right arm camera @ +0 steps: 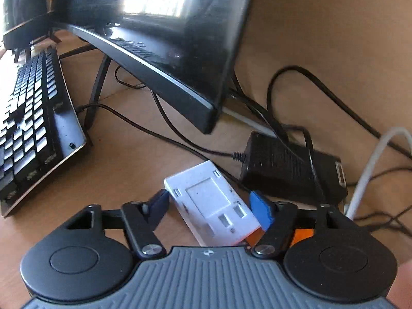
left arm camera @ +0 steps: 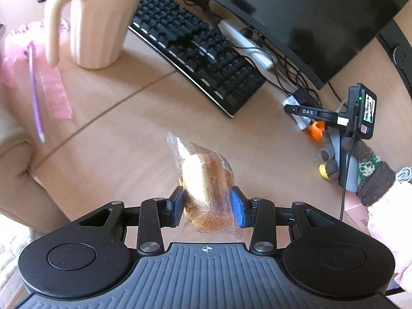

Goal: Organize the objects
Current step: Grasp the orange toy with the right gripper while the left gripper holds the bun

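My left gripper (left arm camera: 208, 204) is shut on a wrapped bun (left arm camera: 206, 180), a clear plastic packet with brown print, held just above the wooden desk (left arm camera: 123, 134). My right gripper (right arm camera: 213, 207) is open, its blue pads either side of a white USB hub (right arm camera: 212, 202) lying on the desk; the pads stand close to it and I cannot tell if they touch. The right gripper also shows in the left wrist view (left arm camera: 303, 118), beside the keyboard's right end, held by a gloved hand (left arm camera: 370, 170).
A black keyboard (left arm camera: 195, 49) and a curved monitor (left arm camera: 309, 13) stand behind. A beige mug (left arm camera: 95, 20), pink wrapping (left arm camera: 54, 87) and a purple pen (left arm camera: 36, 97) lie at the left. A black power brick (right arm camera: 291, 170), cables and something orange (right arm camera: 303, 234) crowd the right gripper.
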The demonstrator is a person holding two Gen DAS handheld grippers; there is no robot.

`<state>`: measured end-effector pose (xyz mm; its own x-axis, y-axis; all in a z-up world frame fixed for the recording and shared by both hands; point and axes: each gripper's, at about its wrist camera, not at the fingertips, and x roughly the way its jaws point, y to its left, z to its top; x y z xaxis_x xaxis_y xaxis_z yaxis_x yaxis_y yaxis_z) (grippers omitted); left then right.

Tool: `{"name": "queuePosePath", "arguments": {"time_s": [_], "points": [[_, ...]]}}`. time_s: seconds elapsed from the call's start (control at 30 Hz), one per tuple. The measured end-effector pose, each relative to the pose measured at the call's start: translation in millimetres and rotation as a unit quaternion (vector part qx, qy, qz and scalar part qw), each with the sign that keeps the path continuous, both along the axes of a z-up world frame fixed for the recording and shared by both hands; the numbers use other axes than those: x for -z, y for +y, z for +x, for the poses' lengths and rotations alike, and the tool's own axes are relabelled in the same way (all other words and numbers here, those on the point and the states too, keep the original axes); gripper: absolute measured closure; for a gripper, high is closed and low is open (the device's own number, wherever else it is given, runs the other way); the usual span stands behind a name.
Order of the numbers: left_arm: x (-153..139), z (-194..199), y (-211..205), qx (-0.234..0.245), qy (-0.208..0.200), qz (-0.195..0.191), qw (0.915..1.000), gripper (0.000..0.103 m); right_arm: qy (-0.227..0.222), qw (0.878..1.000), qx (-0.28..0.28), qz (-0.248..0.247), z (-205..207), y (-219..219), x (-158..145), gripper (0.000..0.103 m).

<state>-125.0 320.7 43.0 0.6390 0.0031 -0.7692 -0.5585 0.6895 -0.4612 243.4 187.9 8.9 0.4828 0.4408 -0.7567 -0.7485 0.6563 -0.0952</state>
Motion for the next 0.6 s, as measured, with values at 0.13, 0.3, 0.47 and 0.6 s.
{"name": "queuePosePath", "arguments": {"time_s": [0.13,0.3,0.47,0.6], "points": [[1,14,-12,0.029,-0.009,-0.008,0.9995,0.061,0.031,0.999,0.001,0.006,-24,-15,-5,0.055],[4,34,-35,0.070,-0.012,-0.017,0.9973,0.061,0.088,0.995,0.005,0.038,-82,-66,-9,0.055],[10,51,-62,0.113,-0.008,-0.031,0.9931,0.061,0.109,0.993,0.011,0.053,-155,-122,-16,0.041],[12,65,-84,0.144,-0.008,-0.038,0.9887,0.061,0.030,0.998,0.036,0.045,-211,-154,-19,0.011]]}}
